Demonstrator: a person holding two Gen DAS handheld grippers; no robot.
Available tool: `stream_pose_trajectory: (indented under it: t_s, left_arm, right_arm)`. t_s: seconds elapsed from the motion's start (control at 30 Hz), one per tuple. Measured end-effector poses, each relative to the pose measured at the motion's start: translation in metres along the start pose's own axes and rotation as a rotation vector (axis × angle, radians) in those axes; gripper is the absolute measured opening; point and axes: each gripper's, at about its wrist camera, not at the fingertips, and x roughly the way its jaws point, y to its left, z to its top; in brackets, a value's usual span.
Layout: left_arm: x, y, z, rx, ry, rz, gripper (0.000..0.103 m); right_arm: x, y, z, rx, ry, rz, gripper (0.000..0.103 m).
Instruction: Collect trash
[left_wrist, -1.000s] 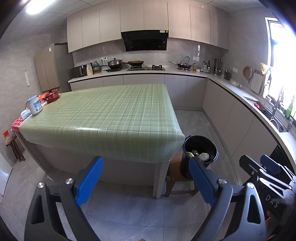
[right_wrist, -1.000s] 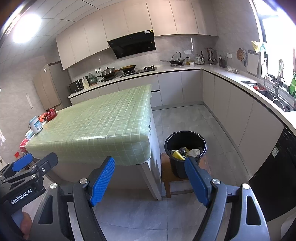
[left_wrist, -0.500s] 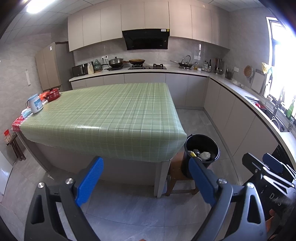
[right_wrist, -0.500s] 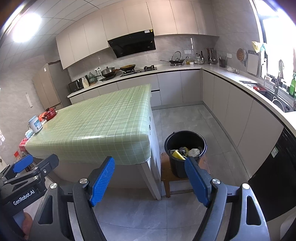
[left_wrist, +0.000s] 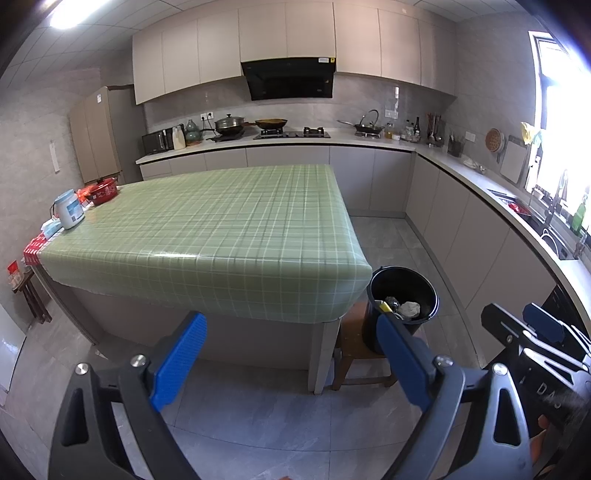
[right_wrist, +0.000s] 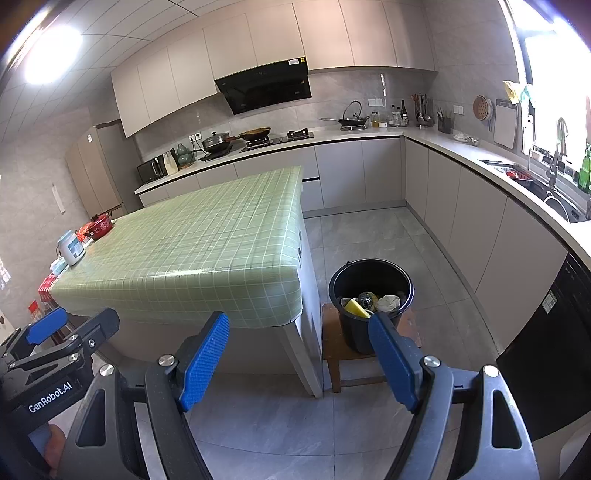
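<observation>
1. Standing on a low wooden stool (right_wrist: 369, 365) just beside the near corner of the green-checked table (right_wrist: 207, 251), the black bucket (right_wrist: 369, 291) holds the trash (right_wrist: 373, 301) — a yellow piece, crumpled paper and a dark round item.
2. The right gripper (right_wrist: 297, 354) hangs before the bucket, well apart from it, jaws spread wide and empty.
3. The left gripper (left_wrist: 288, 358) faces the table's near edge — jaws wide too, nothing between them; the bucket (left_wrist: 402, 295) shows just behind its right finger.
</observation>
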Motion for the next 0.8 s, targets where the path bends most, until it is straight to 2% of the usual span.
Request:
stream_pose_trajectory:
  t_s: [0.63, 0.8]
  left_arm:
    - [0.011, 0.0, 0.002, 0.002, 0.024, -0.025, 0.094]
    - [0.014, -0.001, 0.002, 0.003, 0.004, -0.077, 0.094]
  right_arm:
    - [0.005, -0.003, -0.001, 0.007, 0.007, -0.01, 0.08]
    - [0.007, -0.005, 0.0, 0.015, 0.009, -0.014, 0.08]
